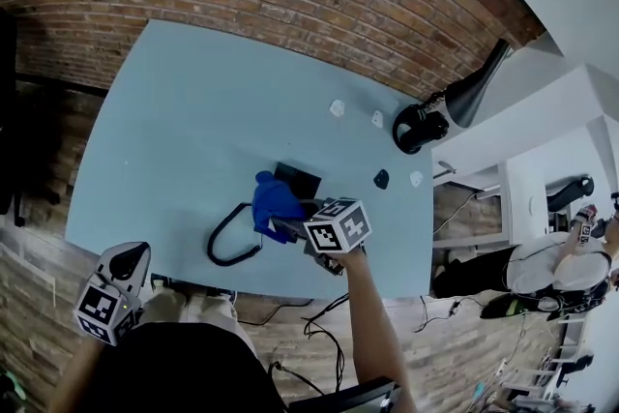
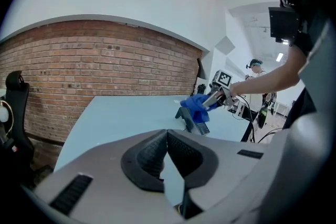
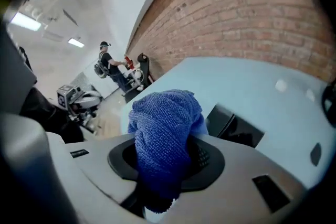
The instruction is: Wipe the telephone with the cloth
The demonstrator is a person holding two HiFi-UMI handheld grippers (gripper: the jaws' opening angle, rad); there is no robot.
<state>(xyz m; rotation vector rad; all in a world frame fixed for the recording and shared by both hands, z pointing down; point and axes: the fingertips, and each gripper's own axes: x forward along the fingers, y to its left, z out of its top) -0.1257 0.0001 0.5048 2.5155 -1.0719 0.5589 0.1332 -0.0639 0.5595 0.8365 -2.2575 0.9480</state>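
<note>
Gripping cloth (image 3: 164, 123), right gripper (image 3: 168, 160) fingers (image 3: 209, 157); left gripper (image 2: 167, 150) fingers (image 2: 144, 157) together

On the table (image 1: 184, 111), cloth (image 1: 274, 200) atop telephone (image 1: 300, 179), cord (image 1: 212, 243) to its left, headphones (image 1: 418, 128) at far right.

The right arm (image 1: 369, 316) stretches, forearm bare, across the near edge of the table (image 1: 184, 111). The right gripper (image 1: 280, 227) lies low over the table's near middle, jaws clamped on the blue cloth (image 3: 163, 134). The left gripper (image 2: 167, 157) is held off the table's near left corner, aimed across the tabletop, jaws together with nothing between them
</note>
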